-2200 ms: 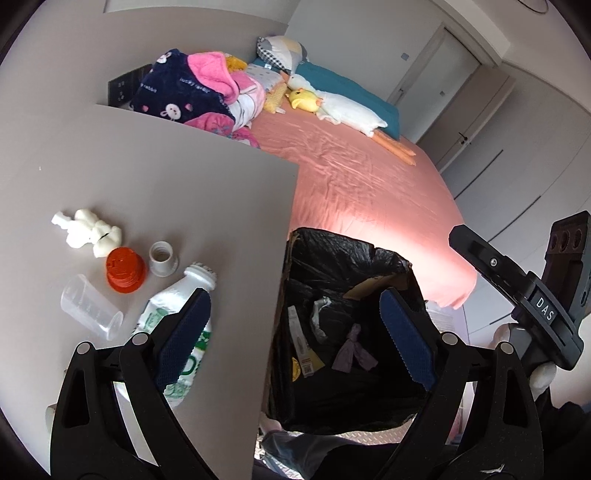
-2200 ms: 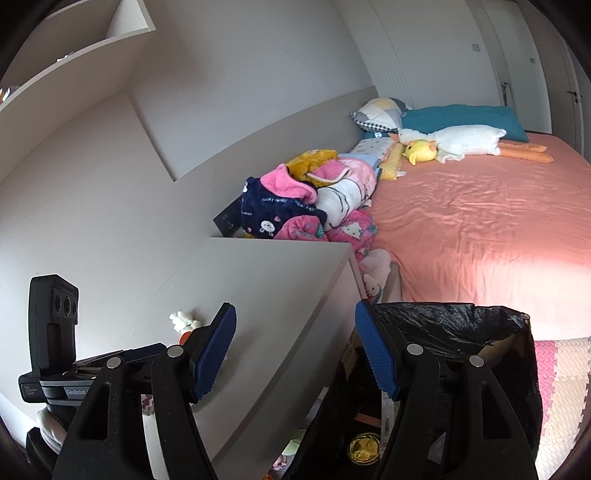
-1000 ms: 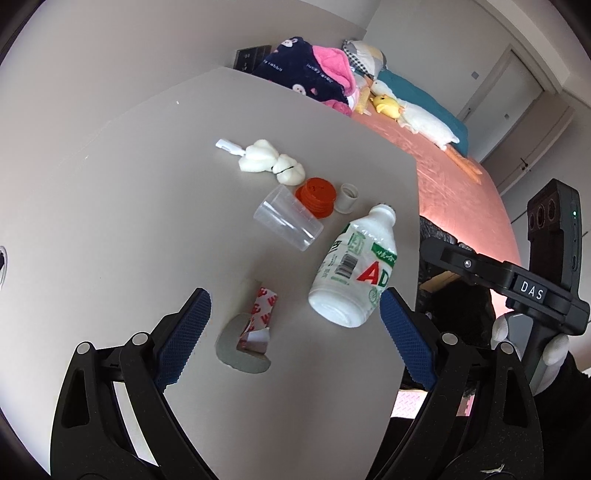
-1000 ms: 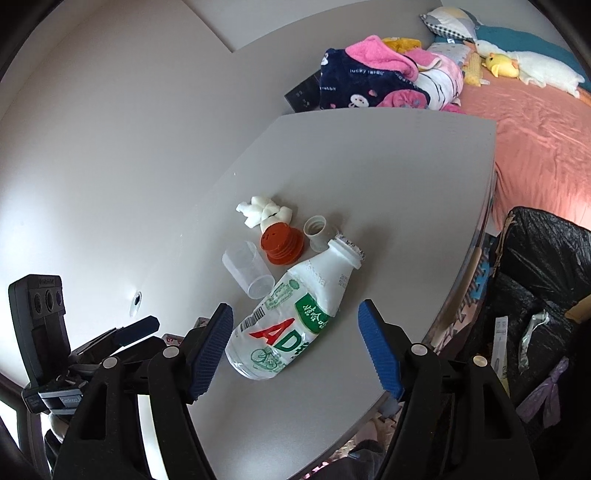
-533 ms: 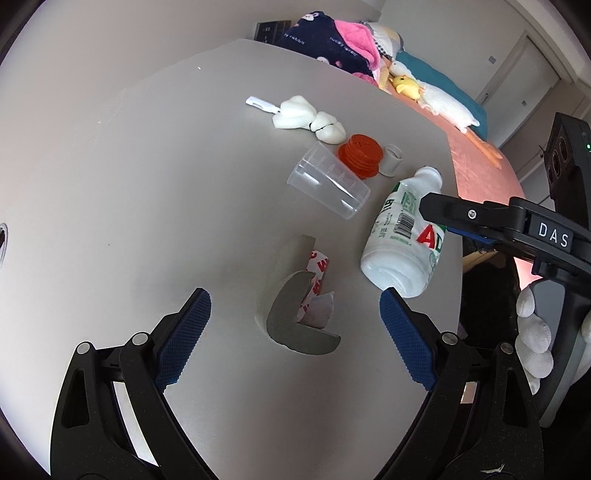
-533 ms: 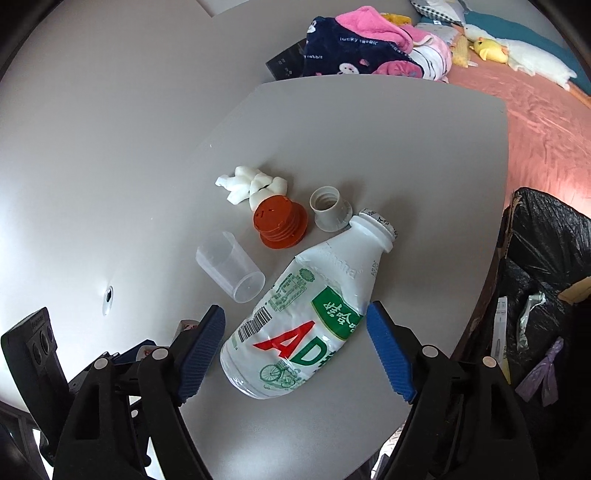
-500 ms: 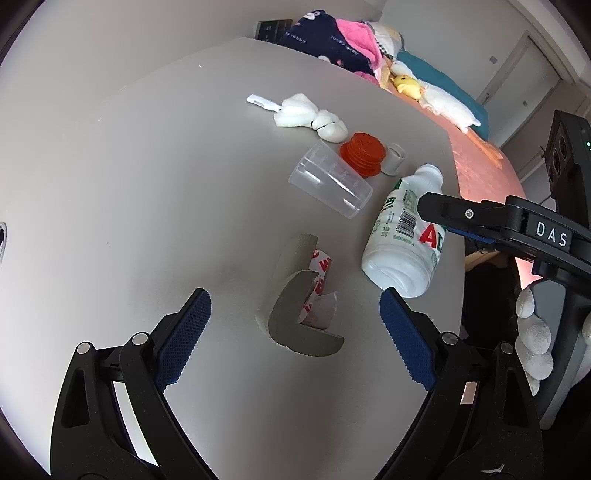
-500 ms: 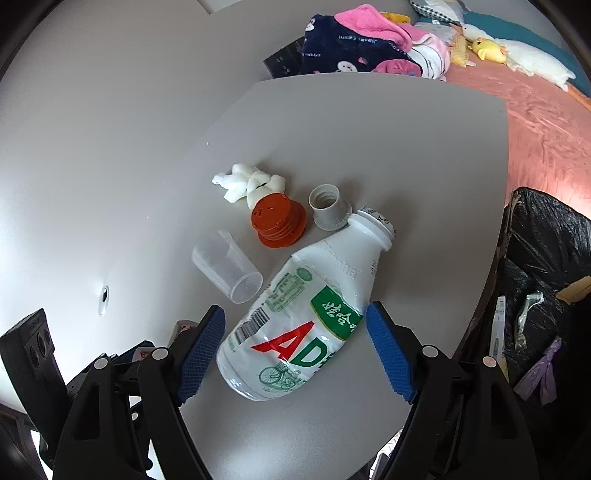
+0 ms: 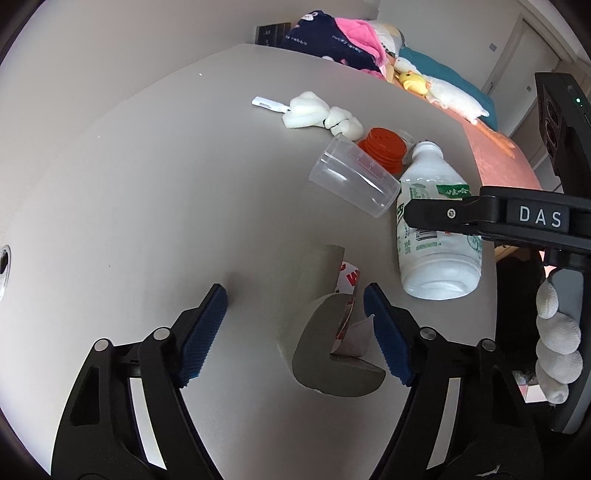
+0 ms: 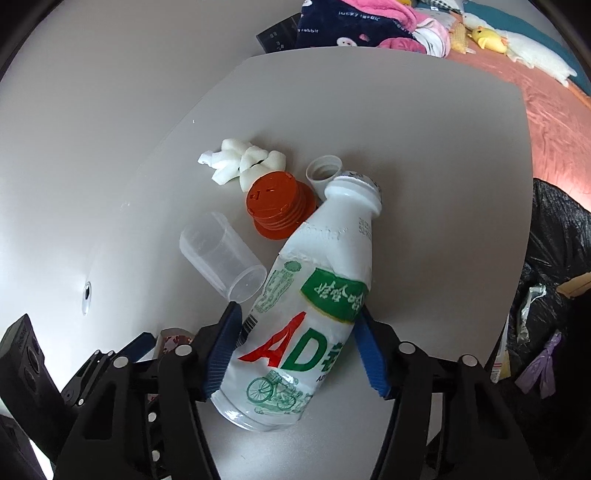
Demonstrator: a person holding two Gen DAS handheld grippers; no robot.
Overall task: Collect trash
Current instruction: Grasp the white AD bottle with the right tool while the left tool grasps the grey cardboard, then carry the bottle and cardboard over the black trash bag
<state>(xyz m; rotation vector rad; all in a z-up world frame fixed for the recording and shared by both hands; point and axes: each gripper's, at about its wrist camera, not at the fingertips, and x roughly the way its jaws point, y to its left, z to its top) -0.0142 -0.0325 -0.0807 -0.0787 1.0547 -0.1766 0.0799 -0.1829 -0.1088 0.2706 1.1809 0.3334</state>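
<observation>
A white AD milk bottle point(image 10: 314, 306) lies on the grey table point(image 10: 424, 122); it also shows in the left wrist view point(image 9: 436, 243). My right gripper point(image 10: 295, 347) is open, its blue pads either side of the bottle's lower body. My left gripper point(image 9: 295, 332) is open, astride a torn grey cardboard scrap with red-and-white wrapper point(image 9: 332, 332). A clear plastic cup point(image 10: 221, 258), an orange lid point(image 10: 277, 206), a small white cap point(image 10: 323, 171) and white foam pieces point(image 10: 240, 162) lie beyond the bottle.
A black trash bag point(image 10: 554, 277) with litter inside stands open off the table's right edge. A bed with a pink sheet point(image 10: 554, 122), piled clothes point(image 10: 351, 26) and plush toys lies beyond. A wall runs along the table's left.
Both grippers have dropped closer to the table. The right one's jaws have narrowed around the bottle; the left one's jaws have narrowed around the cardboard scrap.
</observation>
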